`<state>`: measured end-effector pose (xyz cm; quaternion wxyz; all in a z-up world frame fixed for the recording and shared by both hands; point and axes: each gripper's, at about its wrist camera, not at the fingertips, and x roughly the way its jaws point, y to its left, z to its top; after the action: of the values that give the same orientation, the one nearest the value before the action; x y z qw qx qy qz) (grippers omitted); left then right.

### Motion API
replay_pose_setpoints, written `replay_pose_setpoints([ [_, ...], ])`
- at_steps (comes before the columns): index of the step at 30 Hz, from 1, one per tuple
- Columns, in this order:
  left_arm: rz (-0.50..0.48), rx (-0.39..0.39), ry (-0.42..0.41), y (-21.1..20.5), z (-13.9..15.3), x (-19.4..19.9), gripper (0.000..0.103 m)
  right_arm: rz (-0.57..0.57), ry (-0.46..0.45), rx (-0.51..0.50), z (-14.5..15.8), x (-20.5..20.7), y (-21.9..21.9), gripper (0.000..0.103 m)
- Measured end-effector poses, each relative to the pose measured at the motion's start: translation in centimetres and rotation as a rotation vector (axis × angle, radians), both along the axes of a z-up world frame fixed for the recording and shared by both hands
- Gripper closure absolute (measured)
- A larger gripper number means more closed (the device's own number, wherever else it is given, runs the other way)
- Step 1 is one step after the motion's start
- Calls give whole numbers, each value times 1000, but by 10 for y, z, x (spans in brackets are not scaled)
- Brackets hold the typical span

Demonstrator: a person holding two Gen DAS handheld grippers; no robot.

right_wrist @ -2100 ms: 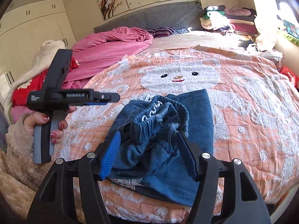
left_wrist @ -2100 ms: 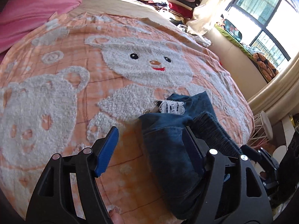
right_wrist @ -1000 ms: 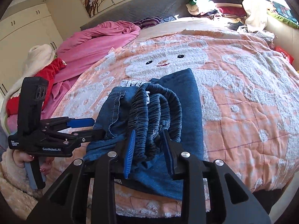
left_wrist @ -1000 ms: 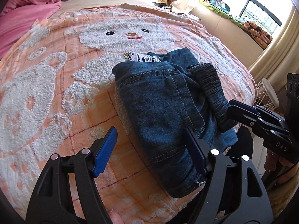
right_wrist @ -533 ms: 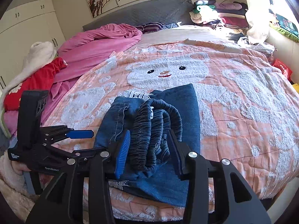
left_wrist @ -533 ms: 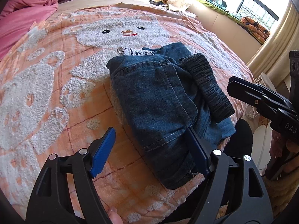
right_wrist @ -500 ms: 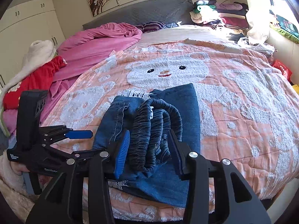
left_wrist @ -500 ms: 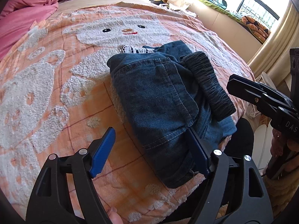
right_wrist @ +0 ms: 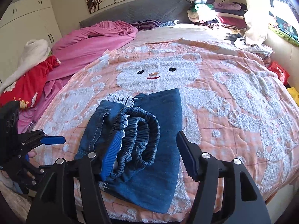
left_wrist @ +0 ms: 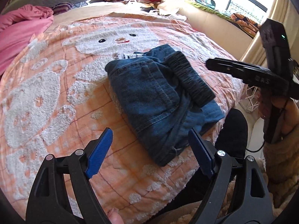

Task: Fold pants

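Bed: peach bear-patterned blanket [right_wrist: 233,97] covers it.
Pants: folded denim pants [right_wrist: 160,149] lie near the bed's near edge, elastic waistband [right_wrist: 142,140] bunched on top.
Right claw [right_wrist: 147,156]: opening; the waistband sits between the pads, which seem clear of it.
Left claw [left_wrist: 149,151]: opening, apart, at the pants' near end; grips nothing.

Right side of the left wrist view: the black plastic right gripper [left_wrist: 220,65] carries pale raised letters along its arm, partly legible, apparently "DAS". Lower left of the right wrist view: no lettering legible on the black plastic left gripper [right_wrist: 46,141]. No other text, number or sign can be read.
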<state>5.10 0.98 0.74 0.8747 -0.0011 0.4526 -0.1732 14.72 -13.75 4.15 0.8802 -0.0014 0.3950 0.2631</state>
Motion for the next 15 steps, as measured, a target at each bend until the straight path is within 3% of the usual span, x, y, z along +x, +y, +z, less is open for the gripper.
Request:
replay_pose_setpoints([
  [5,-74,60,-6,-29,-10,0,48,48,41,-26,-13,22,15,42],
  [10,-106,118,-36,-44,-14,4,50,61,77,37,-12,37,14,42],
  [13,-106,143,-42,-47,-17,5,57,66,82,46,-7,45,15,42],
  [15,-111,179,-37,-47,-23,6,67,93,86,36,-7,51,22,42],
])
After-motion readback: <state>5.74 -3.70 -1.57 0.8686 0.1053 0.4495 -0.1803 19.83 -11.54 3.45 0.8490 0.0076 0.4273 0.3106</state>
